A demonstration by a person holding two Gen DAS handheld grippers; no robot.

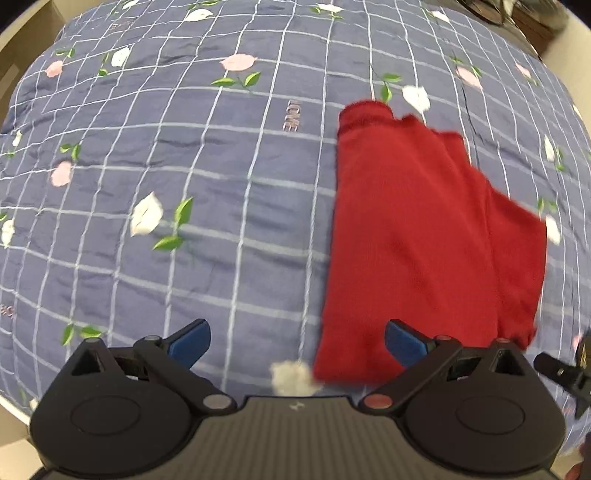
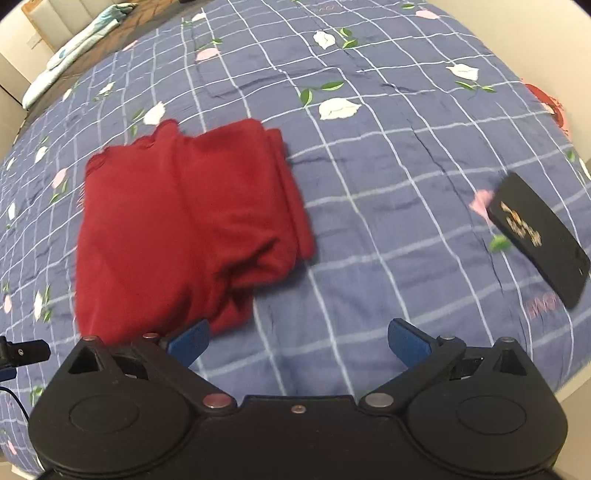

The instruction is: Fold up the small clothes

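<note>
A red garment (image 1: 417, 229) lies folded into a long strip on the blue checked bedspread (image 1: 184, 166), right of centre in the left wrist view. My left gripper (image 1: 297, 345) hovers open over the garment's near left corner, its right blue finger above the cloth. In the right wrist view the same red garment (image 2: 184, 225) sits left of centre, layered folds along its right side. My right gripper (image 2: 298, 343) is open just off the garment's near right corner, with only bedspread (image 2: 369, 184) between its fingers.
A black phone (image 2: 539, 236) with a gold pattern lies on the bedspread at the right. A pillow or bedding (image 2: 74, 48) lies at the far left, beyond the spread. The other gripper's black parts (image 1: 565, 373) show at the right edge. Dark objects (image 1: 517, 14) sit at the far top right.
</note>
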